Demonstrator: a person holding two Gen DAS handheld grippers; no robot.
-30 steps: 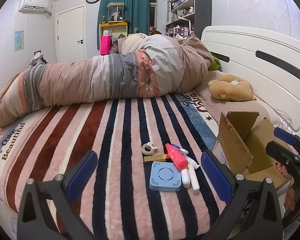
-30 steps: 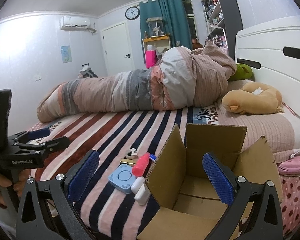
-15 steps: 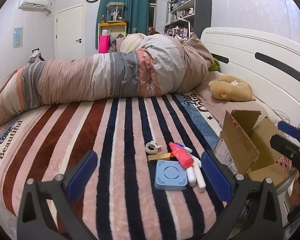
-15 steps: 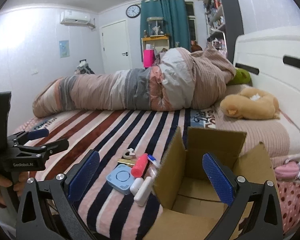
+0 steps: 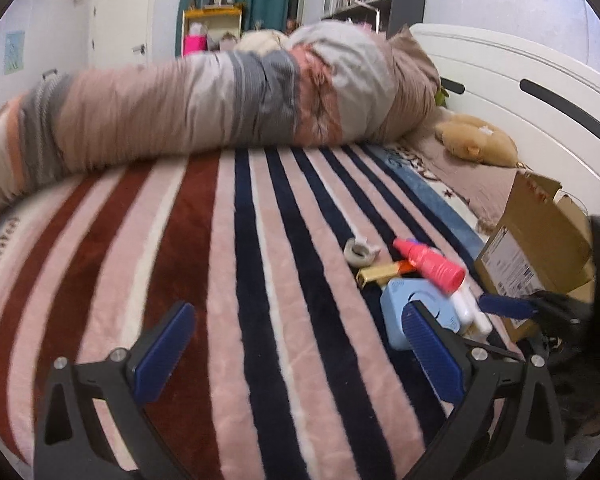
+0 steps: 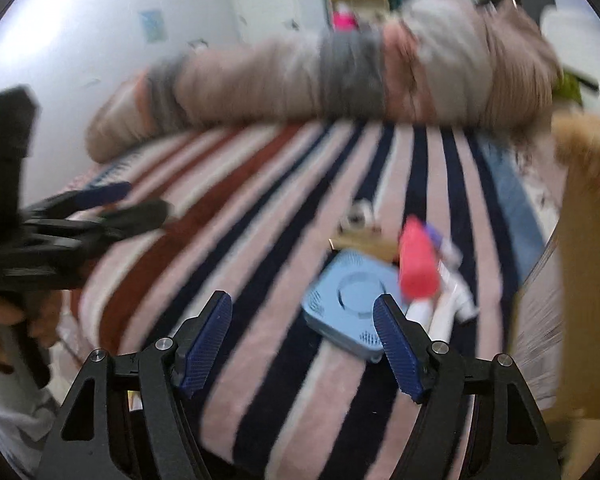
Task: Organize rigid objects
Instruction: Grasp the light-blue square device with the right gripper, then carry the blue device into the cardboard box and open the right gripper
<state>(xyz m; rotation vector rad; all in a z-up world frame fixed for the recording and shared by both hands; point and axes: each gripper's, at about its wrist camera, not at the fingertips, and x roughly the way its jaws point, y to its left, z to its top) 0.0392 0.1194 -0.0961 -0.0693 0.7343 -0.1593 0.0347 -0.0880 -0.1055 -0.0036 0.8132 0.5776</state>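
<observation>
Cardboard box [image 5: 540,236], right of left gripper [image 5: 296,352] fingers: light, stiff walls, flaps open.

Blue square case [image 6: 350,300], touching right gripper [image 6: 304,344] right finger's inner edge in view: rigid, smooth, probably slippery; grip across flat sides.

Red bottle [image 6: 416,264] just beyond case: hard, round, may roll; take mid-body.

White tubes [image 6: 444,312], gold stick [image 5: 380,274], tape roll [image 5: 358,250]: small, light.

Both grippers wide open, empty.

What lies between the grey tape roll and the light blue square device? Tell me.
In the left wrist view, a gold rectangular bar lies between the grey tape roll and the light blue square device.
</observation>
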